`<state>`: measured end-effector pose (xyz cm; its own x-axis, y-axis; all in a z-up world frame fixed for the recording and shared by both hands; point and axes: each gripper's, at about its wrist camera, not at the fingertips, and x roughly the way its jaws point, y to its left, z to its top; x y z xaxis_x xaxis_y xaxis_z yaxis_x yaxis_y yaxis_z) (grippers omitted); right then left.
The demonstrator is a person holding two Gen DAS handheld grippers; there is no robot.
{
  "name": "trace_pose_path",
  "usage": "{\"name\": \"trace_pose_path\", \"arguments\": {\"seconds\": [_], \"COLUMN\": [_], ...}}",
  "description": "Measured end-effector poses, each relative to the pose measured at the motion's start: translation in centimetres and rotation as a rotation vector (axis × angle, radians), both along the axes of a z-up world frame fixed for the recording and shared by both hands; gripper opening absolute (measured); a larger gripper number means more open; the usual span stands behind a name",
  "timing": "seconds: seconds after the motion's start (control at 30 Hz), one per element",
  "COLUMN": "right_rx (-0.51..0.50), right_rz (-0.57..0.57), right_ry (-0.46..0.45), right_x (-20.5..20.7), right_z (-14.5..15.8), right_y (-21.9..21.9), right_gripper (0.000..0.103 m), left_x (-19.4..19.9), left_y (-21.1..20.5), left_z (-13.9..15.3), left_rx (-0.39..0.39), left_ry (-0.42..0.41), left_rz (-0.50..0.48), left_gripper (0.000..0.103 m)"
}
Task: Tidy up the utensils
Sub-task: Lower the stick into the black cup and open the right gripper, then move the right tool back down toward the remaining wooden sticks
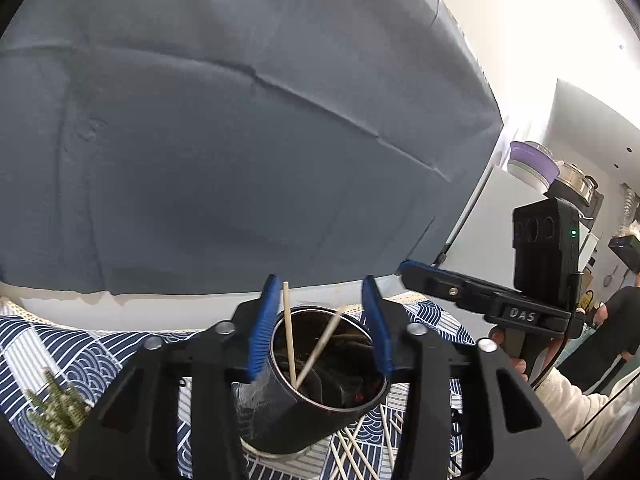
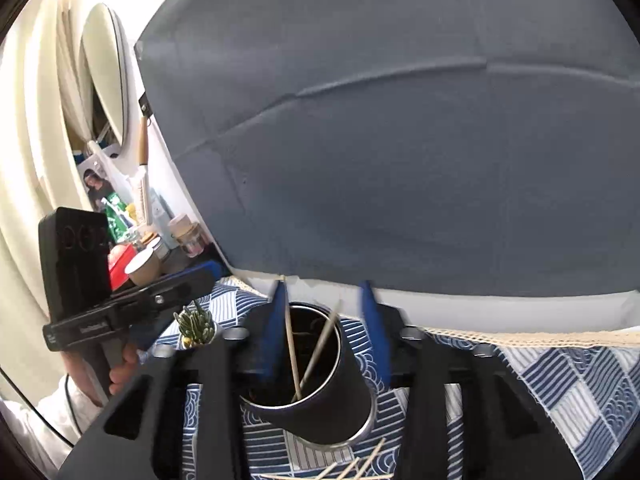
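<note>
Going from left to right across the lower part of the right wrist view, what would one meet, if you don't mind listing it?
Other gripper's black handle → small green succulent → black cup with two chopsticks → cream lace trim of the tablecloth.

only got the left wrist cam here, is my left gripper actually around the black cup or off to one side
observer: off to one side. The left gripper shows left of the black cup, near the small plant.
operator: right gripper holding anything
observer: no, the right gripper is open and empty.
operator: what's on the cloth right of the cup
observer: patterned tablecloth with a lace edge shows there.
</note>
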<state>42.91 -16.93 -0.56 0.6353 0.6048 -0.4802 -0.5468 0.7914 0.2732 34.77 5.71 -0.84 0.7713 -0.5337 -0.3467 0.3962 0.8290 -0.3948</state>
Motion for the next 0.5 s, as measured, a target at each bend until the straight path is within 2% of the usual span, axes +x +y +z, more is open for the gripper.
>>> {"name": "trace_pose_path", "arguments": {"seconds": [0.13, 0.23, 0.3, 0.43, 0.5], "right_rx": [-0.01, -0.019, -0.027, -0.038, -0.046], "right_rz": [-0.021, -0.033, -0.037, -0.056, -0.067], "right_ry": [-0.017, -0.036, -0.045, -0.07, -0.085], "right_x": [-1.8, -3.3, -4.2, -6.2, -7.4], "right_z": [1.7, 2.9, 3.5, 4.7, 5.1], "right_y": [-0.6, -1.4, -1.6, -1.9, -2.1], "right_gripper": [0.049, 0.06, 0.065, 0.085, 0.086], "left_x": [-1.5, -2.9, -3.7, -5.7, -6.6], "left_y": [0.5, 1.1, 1.3, 1.2, 1.0], "left_z": [0.9, 1.3, 1.7, 2.3, 2.7], "left_rx": [0.018, 0.011, 0.008, 0.026, 0.031], "left_ry": [-0.004, -0.002, -0.001, -0.006, -0.004], "left_rz": [0.025, 0.053, 0.061, 0.067, 0.071], "left_gripper": [0.073, 0.083, 0.089, 0.097, 0.097]}}
